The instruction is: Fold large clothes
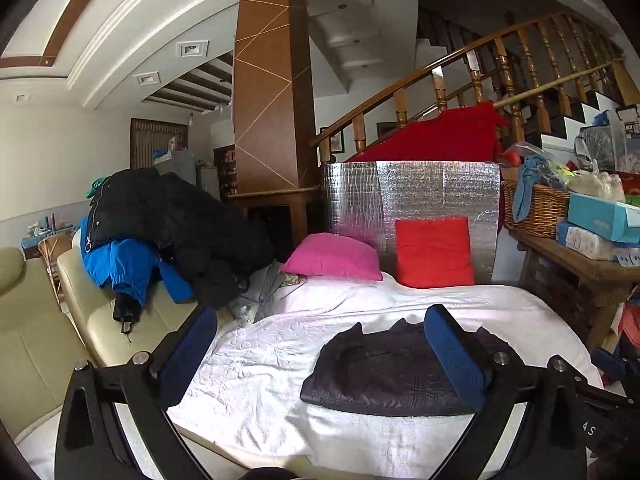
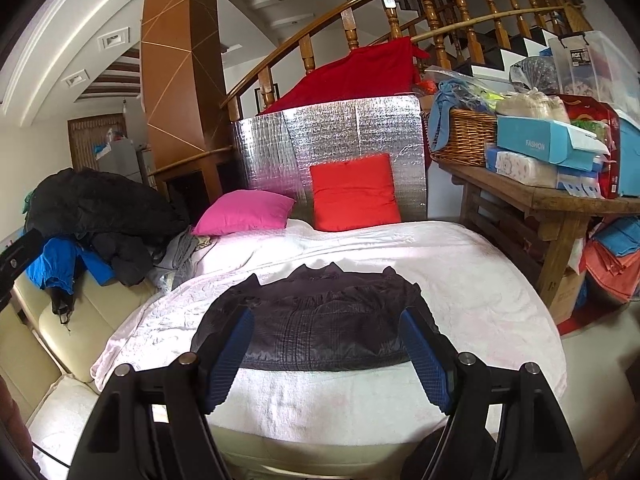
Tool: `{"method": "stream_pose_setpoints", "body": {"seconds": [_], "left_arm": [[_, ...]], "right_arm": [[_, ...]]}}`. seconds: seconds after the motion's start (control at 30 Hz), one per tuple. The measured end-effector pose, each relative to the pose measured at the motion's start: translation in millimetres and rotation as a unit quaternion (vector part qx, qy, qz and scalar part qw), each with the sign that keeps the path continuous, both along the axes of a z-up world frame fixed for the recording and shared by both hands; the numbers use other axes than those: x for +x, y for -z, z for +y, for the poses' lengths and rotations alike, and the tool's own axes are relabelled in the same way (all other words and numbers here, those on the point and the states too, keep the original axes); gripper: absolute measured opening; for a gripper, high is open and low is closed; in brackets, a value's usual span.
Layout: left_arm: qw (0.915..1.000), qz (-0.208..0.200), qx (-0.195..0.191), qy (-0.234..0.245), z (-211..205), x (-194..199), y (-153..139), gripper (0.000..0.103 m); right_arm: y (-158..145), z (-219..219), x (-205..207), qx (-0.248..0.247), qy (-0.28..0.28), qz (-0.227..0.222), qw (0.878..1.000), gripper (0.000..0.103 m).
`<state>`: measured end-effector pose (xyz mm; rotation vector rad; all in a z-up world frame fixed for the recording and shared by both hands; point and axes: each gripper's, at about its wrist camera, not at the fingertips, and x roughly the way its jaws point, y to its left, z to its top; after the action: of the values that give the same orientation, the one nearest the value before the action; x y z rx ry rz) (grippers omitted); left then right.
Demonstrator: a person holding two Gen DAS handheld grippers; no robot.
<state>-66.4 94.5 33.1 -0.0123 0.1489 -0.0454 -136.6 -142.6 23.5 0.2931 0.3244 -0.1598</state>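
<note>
A dark quilted jacket (image 1: 376,372) lies folded into a compact rectangle on the white blanket (image 1: 256,364) that covers the bed. It also shows in the right wrist view (image 2: 320,328), collar toward the pillows. My left gripper (image 1: 320,348) is open and empty, held above the blanket just in front of the jacket. My right gripper (image 2: 326,348) is open and empty, held above the jacket's near edge. Neither touches the fabric.
A pile of black and blue coats (image 1: 160,232) sits on the cream sofa (image 1: 44,352) at left. Pink pillow (image 1: 334,260) and red pillow (image 1: 434,250) lean against a silver foil panel (image 1: 412,196). A wooden table (image 2: 540,200) with basket and boxes stands right.
</note>
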Motion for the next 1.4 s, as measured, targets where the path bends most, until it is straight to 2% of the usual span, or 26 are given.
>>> {"method": "stream_pose_setpoints", "body": {"seconds": [1.4], "left_arm": [[0.9998, 0.016, 0.012, -0.002, -3.6, 5.7, 4.8, 0.103]], "right_arm": [[1.3, -4.1, 4.5, 0.005, -0.004, 0.007, 1.0, 0.079]]}}
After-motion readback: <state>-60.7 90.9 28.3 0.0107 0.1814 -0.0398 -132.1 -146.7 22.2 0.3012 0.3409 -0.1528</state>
